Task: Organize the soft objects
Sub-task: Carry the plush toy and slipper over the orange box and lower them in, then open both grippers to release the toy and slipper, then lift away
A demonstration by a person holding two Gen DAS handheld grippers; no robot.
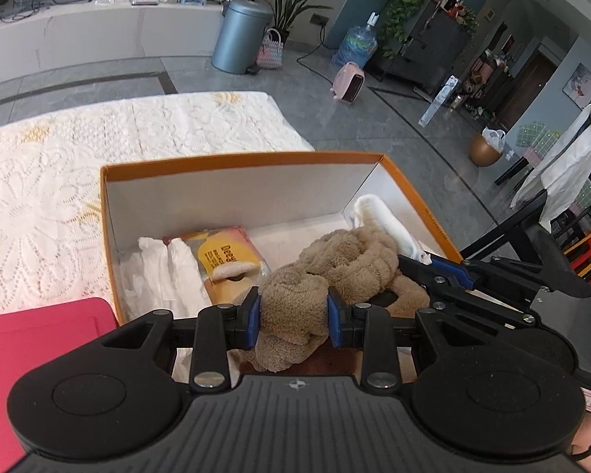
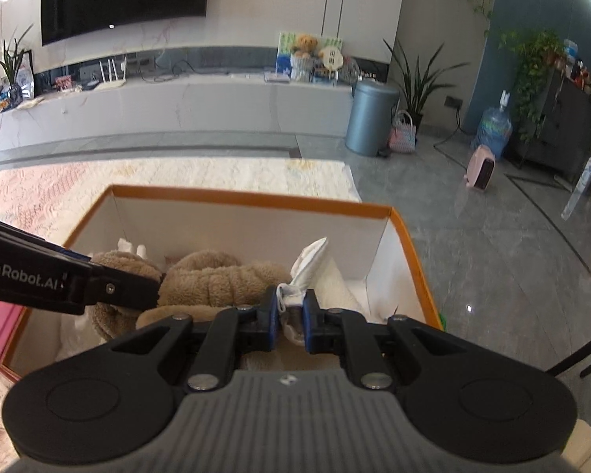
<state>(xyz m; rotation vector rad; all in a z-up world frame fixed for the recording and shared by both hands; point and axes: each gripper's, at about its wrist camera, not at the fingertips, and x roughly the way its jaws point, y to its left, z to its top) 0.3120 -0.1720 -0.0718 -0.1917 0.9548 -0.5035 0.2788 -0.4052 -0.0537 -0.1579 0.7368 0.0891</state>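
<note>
An orange cardboard box with white inner walls stands on a lace-covered table. A fluffy tan cloth lies bunched inside it, and my left gripper is shut on its near end. In the right wrist view the same tan cloth fills the box, with the left gripper's fingers reaching in from the left. My right gripper is shut on a white cloth at the box's right side. That white cloth shows rolled against the right wall in the left wrist view.
Folded white cloths and a yellow packet lie in the box's left half. A pink flat object sits left of the box. The white lace cover spreads behind; grey floor with a bin and pink heater lies beyond.
</note>
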